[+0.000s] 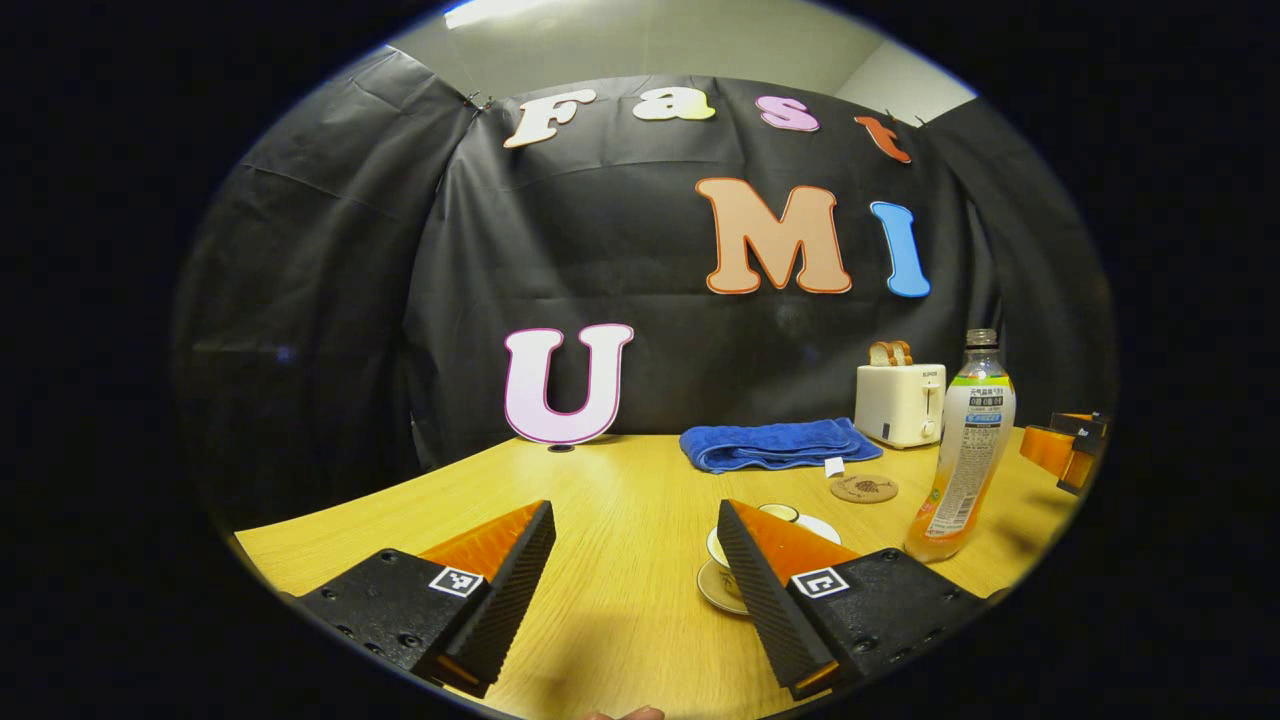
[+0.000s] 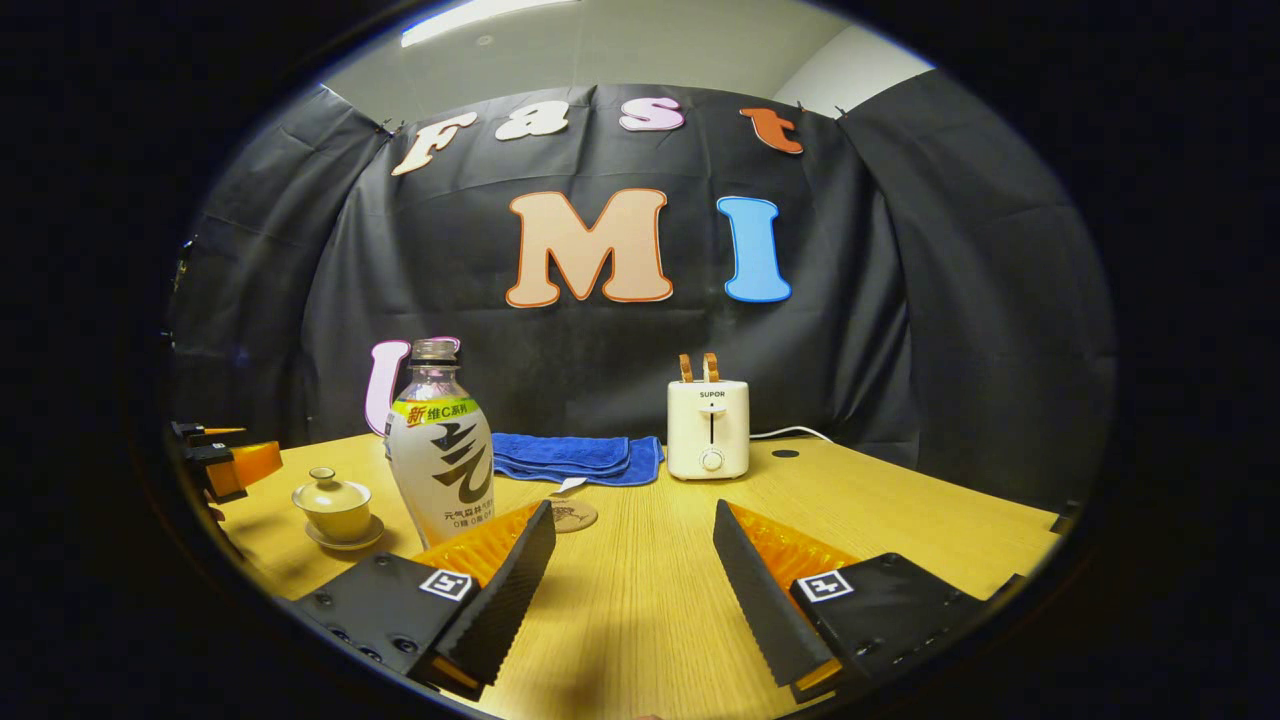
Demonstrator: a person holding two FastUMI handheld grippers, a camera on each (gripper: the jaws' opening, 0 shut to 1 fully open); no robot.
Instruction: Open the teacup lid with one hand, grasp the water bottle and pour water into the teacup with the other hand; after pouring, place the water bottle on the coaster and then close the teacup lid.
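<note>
Two grippers hover over a wooden table (image 2: 650,590), both with jaws spread wide and holding nothing. In the left gripper view, the left gripper (image 1: 636,545) sits low above the near part of the table, and the lidded teacup (image 1: 790,525) on its saucer (image 1: 715,585) lies just behind its right-hand finger, partly hidden by it. The water bottle (image 1: 965,450) stands upright, uncapped, just to the right of the teacup — apart from it, not touching. A round coaster (image 1: 864,488) lies bare on the table behind the teacup, between it and a folded blue towel (image 1: 775,443) near the back edge. A cream toaster (image 1: 899,402) with two slices of toast (image 1: 889,352) stands beside the towel.

In the right gripper view, the right gripper (image 2: 634,545) faces the toaster (image 2: 708,428), with the water bottle (image 2: 440,445) standing just behind its left-hand finger. The teacup (image 2: 333,502), lid on, rests on its saucer near the table's left edge, and the left gripper (image 2: 225,462) shows just beyond it. The coaster (image 2: 573,516) peeks out beside the bottle's base, in front of the towel (image 2: 575,455).
</note>
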